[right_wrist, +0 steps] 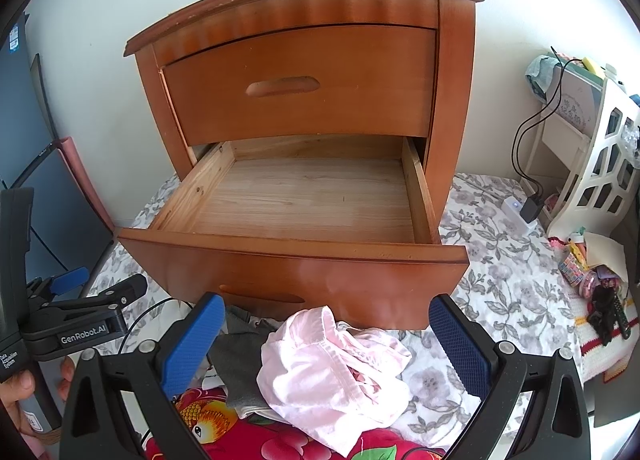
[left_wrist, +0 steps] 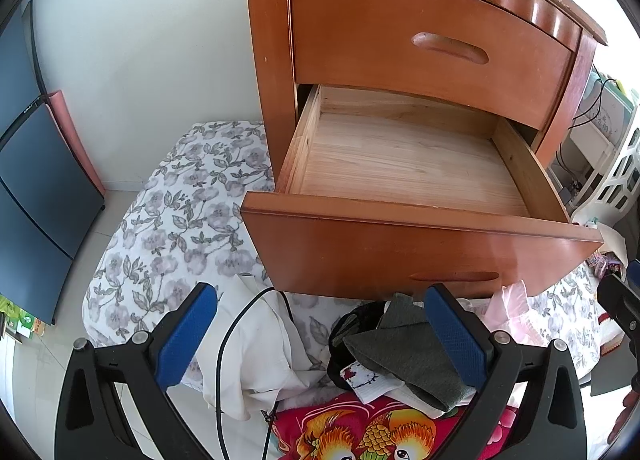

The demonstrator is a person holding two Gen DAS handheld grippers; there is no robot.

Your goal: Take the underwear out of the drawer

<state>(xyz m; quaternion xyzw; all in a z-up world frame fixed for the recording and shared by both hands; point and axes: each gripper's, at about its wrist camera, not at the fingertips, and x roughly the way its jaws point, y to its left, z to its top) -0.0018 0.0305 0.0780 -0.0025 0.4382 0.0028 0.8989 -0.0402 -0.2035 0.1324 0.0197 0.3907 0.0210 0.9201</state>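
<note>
Right wrist view: lower drawer (right_wrist: pixel 304 199) looks bare; pink underwear (right_wrist: pixel 332 372) lies heaped below it, between the spread right gripper (right_wrist: pixel 334 344) fingers. Left gripper (left_wrist: pixel 320 336) likewise gapes; re-grabbing could snag the cable (left_wrist: pixel 232 324)

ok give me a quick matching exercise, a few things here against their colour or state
Things:
1. lower drawer
2. upper drawer
3. crumpled underwear
4. folded garment

States:
A. grey
B. pulled open, empty
C. pale pink
D. shut

Pairs: 1-B, 2-D, 3-C, 4-A
</note>
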